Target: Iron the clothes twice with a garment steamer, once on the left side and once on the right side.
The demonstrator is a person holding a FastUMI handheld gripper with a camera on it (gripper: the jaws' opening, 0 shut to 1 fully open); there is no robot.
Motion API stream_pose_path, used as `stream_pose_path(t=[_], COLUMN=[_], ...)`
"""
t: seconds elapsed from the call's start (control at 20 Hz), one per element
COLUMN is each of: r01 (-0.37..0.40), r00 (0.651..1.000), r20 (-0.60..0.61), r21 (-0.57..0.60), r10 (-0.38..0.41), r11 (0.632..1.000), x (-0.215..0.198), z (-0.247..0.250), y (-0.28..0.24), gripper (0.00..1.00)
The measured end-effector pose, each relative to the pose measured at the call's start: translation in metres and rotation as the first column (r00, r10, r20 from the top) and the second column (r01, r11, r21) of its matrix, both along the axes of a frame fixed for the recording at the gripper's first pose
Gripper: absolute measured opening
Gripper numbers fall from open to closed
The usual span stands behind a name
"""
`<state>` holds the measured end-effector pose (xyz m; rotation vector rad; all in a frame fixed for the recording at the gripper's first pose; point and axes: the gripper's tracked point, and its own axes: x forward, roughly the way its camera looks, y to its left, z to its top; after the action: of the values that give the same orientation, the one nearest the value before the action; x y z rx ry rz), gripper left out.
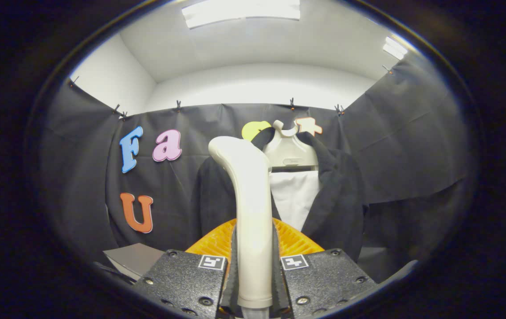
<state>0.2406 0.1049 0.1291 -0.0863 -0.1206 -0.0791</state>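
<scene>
Right now the garment steamer (253,212) stands upright between my fingers, my gripper (254,274) clenched on its handle from both sides. Beyond its head hangs the dark jacket (346,195) on a pale hanger (289,153).

The tongs (254,270) show two broad, flat fingers (182,277) with a rough, pebbled surface, each fixed by round screws near its corners and edges and each carrying a small square white tag printed with a blocky black marker near its inner top corner.
</scene>
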Motion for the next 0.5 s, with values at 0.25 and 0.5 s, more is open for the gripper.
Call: stream_pose_path(t=[0.25, 0.5], r01=[0.006, 0.020], r00=[0.998, 0.994], r20=[-0.065, -0.110], r21=[-0.005, -0.007], r10=[-0.006, -0.020], r11=[1.000, 1.000], x=[0.009, 0.002], z=[-0.030, -0.048], y=[-0.011, -0.019], gripper=[0.32, 0.32])
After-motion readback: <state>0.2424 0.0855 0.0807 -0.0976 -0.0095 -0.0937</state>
